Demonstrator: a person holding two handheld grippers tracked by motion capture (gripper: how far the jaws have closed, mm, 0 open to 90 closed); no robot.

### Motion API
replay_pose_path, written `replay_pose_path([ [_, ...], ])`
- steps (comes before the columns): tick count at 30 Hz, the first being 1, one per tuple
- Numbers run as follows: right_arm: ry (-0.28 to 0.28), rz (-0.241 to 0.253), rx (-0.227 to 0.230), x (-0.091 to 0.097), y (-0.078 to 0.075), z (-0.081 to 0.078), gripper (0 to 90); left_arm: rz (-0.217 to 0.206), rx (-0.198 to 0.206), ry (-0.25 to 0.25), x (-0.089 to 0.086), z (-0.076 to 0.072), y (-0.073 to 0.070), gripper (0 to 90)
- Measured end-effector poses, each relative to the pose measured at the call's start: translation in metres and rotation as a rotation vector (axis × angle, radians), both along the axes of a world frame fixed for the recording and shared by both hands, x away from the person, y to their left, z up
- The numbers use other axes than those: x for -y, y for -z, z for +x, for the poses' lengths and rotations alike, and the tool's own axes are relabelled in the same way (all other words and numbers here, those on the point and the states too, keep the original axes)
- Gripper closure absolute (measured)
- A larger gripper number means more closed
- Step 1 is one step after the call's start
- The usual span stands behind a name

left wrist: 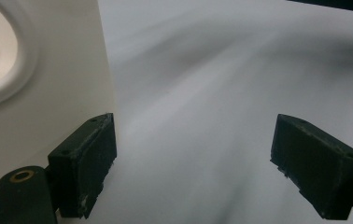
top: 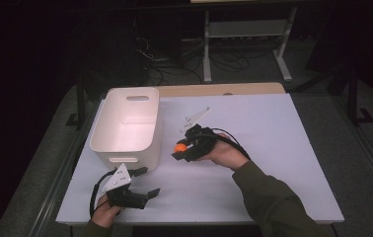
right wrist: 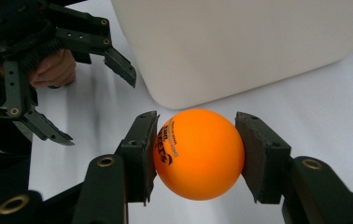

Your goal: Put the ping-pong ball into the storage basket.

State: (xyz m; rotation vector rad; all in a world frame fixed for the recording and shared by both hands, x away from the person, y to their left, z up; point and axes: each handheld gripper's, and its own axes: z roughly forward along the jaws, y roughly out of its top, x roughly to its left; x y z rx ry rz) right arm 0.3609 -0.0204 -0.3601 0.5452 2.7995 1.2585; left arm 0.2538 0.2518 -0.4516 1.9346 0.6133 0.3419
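Ball: smooth orange plastic, slight sheen, dark print. Bin: white plastic, smooth, matt. Table: matt white top, pale wood strip at far edge. Right gripper pads: black, matt, rough-edged. Sleeve: dull olive cloth.

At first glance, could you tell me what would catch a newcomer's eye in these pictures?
The orange ball stands out, pinched between the jaws of the right gripper beside the white bin. The bin sits open on the white table, toward its left. The left gripper rests open near the front edge.
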Motion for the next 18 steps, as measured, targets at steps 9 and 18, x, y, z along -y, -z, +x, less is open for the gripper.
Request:
replay_pose_path([
  [9, -0.015, 0.004, 0.002, -0.004, -0.015, 0.005, 49.6, -0.004, 0.000, -0.001, 0.000, 0.000, 0.000, 14.1],
  [18, -0.020, 0.019, 0.005, -0.007, -0.030, 0.013, 49.7, -0.001, 0.000, 0.000, 0.000, 0.000, 0.000, 14.1],
])
